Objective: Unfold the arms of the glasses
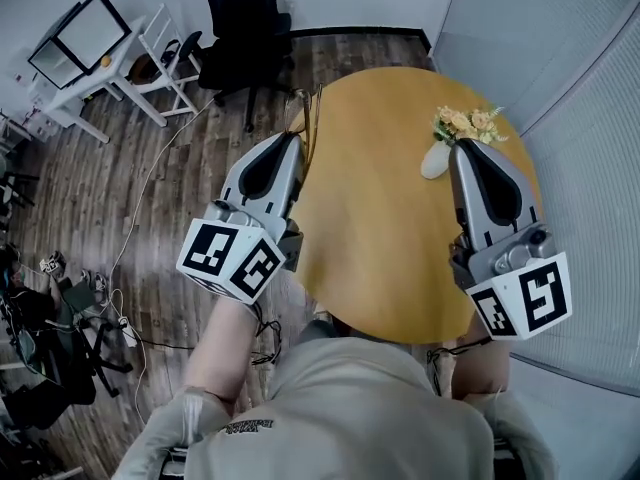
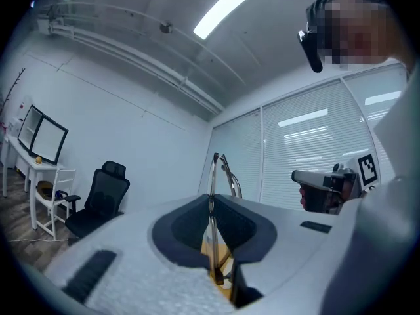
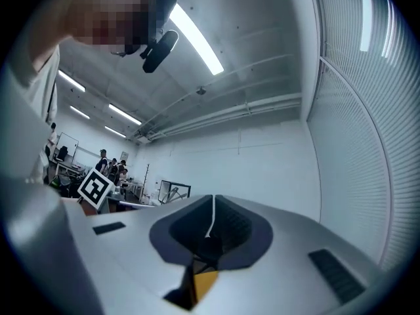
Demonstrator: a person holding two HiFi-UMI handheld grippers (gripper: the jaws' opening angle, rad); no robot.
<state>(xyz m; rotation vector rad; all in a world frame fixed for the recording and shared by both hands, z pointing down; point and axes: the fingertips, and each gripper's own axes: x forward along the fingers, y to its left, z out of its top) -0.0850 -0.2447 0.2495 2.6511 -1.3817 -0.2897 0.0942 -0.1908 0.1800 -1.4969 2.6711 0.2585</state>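
Note:
Both grippers are raised high over the round wooden table (image 1: 380,228), close to the head camera. My left gripper (image 1: 297,140) is shut on the thin metal-framed glasses (image 1: 311,118), which poke out past its tips. In the left gripper view the glasses (image 2: 222,169) stand edge-on, clamped between the jaws of the left gripper (image 2: 211,201), their arms still lying against the frame. My right gripper (image 1: 465,148) hangs at the right, over the table's far right part. Seen from its own camera, the right gripper (image 3: 212,201) has its jaws together with nothing visible between them.
A white vase of yellow flowers (image 1: 460,130) stands on the table just beyond the right gripper. A black office chair (image 1: 245,38) and a white desk (image 1: 85,58) are on the wood floor at the left. Cables (image 1: 150,178) trail across the floor. Window blinds (image 1: 590,118) line the right.

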